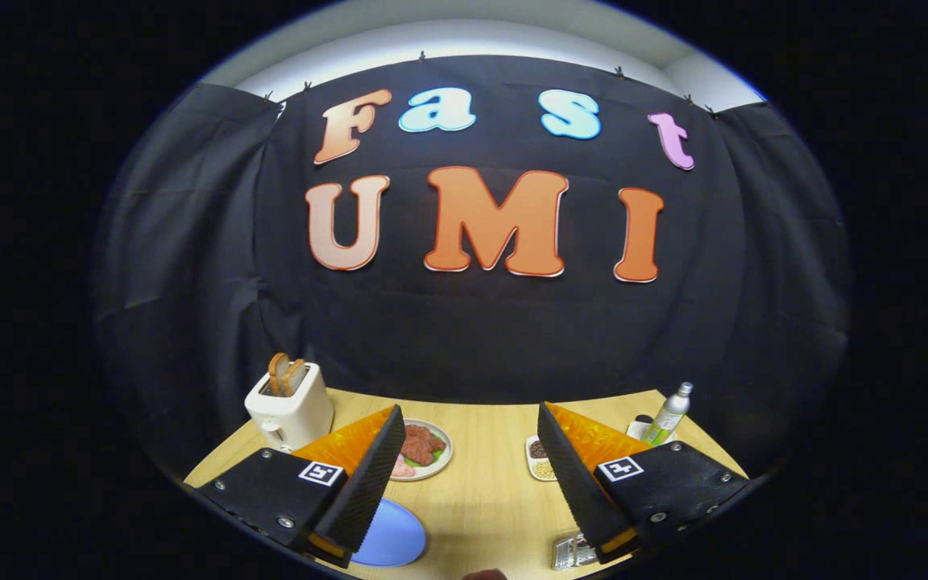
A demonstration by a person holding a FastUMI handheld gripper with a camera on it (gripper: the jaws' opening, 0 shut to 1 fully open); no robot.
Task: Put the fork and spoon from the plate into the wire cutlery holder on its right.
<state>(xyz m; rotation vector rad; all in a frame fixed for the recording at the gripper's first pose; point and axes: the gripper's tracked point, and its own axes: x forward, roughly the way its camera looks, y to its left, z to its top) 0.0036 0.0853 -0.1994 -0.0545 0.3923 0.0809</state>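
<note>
I hold the gripper [472, 471] spread wide, grasping nothing, above the table [480, 491], blue plate [390, 538] by its left finger.

Table [480, 483] looks like light wood with a smooth matt grain; booth wall is matt black cloth, creased. Toaster [291, 409] reads as glossy cream plastic, blue plate [390, 538] smooth with a dull sheen, bottle [668, 415] shiny and metallic at the top. Gripper [472, 475] fingers [367, 483], spread wide apart, have ribbed rough inner pads and matt housings with metal screws.
</note>
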